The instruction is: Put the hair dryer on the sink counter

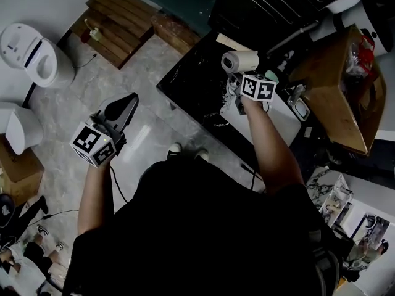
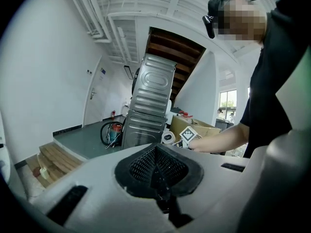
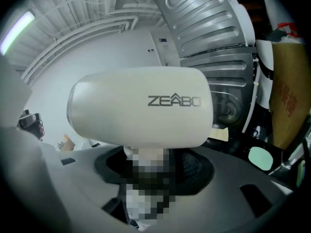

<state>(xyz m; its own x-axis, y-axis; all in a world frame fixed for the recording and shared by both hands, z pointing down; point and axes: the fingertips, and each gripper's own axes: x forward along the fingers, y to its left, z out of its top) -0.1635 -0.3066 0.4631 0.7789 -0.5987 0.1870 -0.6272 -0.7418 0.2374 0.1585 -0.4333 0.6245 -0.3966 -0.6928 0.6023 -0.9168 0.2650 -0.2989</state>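
Note:
A white hair dryer [image 1: 239, 61] is held by its handle, which stands between the jaws of my right gripper [image 1: 239, 82]. It hangs just over the black sink counter [image 1: 185, 79]. In the right gripper view the dryer's barrel [image 3: 141, 108] lies crosswise and fills the middle, while its handle runs down into the gripper [image 3: 146, 178] and is partly blurred out. My left gripper [image 1: 126, 105] hovers over the floor, left of the counter. Its dark pads [image 2: 156, 171] meet with nothing between them.
A white basin [image 1: 274, 116] and a faucet [image 1: 297, 96] sit on the counter's right part. Behind them stand a cardboard box [image 1: 333, 85] and a ribbed metal panel [image 2: 150, 101]. A toilet [image 1: 28, 51] and wooden steps [image 1: 123, 20] lie on the left.

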